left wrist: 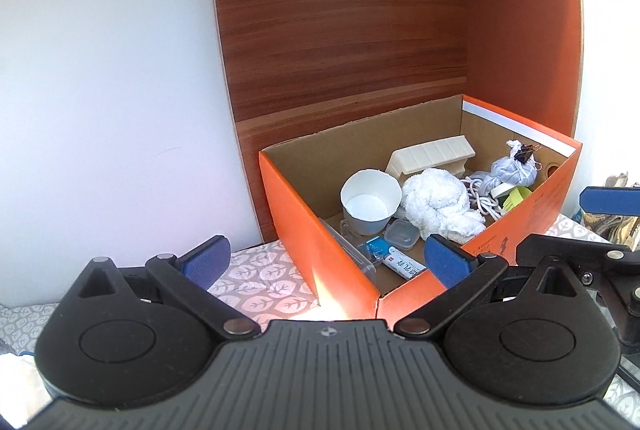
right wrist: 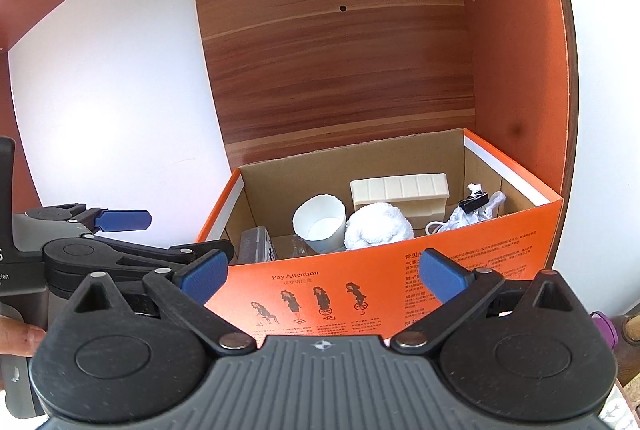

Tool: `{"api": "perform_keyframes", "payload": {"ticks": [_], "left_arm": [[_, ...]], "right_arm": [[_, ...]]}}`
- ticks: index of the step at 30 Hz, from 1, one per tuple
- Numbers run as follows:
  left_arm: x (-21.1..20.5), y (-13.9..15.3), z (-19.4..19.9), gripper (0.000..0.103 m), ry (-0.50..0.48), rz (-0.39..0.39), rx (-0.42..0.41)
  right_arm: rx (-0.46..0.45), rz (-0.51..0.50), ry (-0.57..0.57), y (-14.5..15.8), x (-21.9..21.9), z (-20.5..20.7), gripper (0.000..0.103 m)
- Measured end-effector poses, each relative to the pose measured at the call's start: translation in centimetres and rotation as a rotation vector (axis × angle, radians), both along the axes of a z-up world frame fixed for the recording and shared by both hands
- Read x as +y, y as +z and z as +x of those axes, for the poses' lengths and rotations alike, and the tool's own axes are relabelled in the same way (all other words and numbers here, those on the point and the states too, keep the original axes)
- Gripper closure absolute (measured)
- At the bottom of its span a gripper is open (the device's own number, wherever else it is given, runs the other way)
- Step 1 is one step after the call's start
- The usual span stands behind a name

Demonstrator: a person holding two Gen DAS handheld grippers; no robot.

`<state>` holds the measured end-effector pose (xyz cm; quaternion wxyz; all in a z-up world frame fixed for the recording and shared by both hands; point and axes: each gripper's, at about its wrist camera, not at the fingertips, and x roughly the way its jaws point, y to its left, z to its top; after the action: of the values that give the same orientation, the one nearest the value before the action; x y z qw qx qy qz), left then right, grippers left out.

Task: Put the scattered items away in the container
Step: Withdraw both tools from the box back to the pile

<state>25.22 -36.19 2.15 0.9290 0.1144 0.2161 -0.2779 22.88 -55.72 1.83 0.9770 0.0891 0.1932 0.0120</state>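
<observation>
An orange cardboard box (left wrist: 304, 230) stands open on the patterned cloth. Inside lie a white paper cup (left wrist: 370, 202), a rolled white towel (left wrist: 436, 204), a cream plastic piece (left wrist: 432, 154), a white cable (left wrist: 480, 198), a grey bundle with a black binder clip (left wrist: 524, 154) and a small clear case (left wrist: 402, 235). My left gripper (left wrist: 326, 262) hangs open and empty over the box's near corner. My right gripper (right wrist: 322, 276) is open and empty in front of the printed front wall of the box (right wrist: 500, 230). The cup (right wrist: 320, 222) and towel (right wrist: 378, 226) show over that wall.
A wood-grain panel (left wrist: 340, 42) and an orange shelf side (left wrist: 520, 30) rise behind the box, with a white wall (left wrist: 100, 70) to the left. The leaf-patterned cloth (left wrist: 264, 278) covers the surface. A purple object (right wrist: 604, 328) sits at the far right. A finger (right wrist: 20, 338) shows at the left edge.
</observation>
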Motion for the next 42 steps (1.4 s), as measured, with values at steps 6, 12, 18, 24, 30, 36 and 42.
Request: {"api": "perform_keyframes", "payload": {"ticks": [6, 12, 18, 24, 30, 36, 42], "left_arm": [[1.1, 0.3, -1.2, 0.0, 0.006, -0.025, -0.02], [3.0, 0.3, -2.0, 0.0, 0.016, -0.069, 0.01], [4.6, 0.2, -2.5, 0.0, 0.021, -0.086, 0.035], [5.7, 0.0, -3.6, 0.0, 0.024, -0.071, 0.009], [7.3, 0.0, -4.8, 0.0, 0.033, -0.066, -0.009], [9.4, 0.2, -5.9, 0.0, 0.047, -0.078, -0.009], [11.4, 0.5, -7.0, 0.0, 0.064, -0.071, -0.025]], "right_arm": [[-0.01, 0.023, 0.002, -0.3, 1.0, -1.6, 0.0], [-0.019, 0.041, 0.039, -0.3, 2.3, -3.0, 0.0], [-0.024, 0.02, 0.054, -0.2, 4.1, -4.3, 0.0], [-0.025, 0.033, 0.053, -0.7, 5.3, -5.5, 0.0], [-0.015, 0.033, 0.066, -0.9, 6.5, -6.5, 0.0], [-0.025, 0.013, 0.096, -0.5, 8.2, -7.7, 0.0], [-0.035, 0.001, 0.126, 0.0, 9.7, -8.9, 0.0]]}}
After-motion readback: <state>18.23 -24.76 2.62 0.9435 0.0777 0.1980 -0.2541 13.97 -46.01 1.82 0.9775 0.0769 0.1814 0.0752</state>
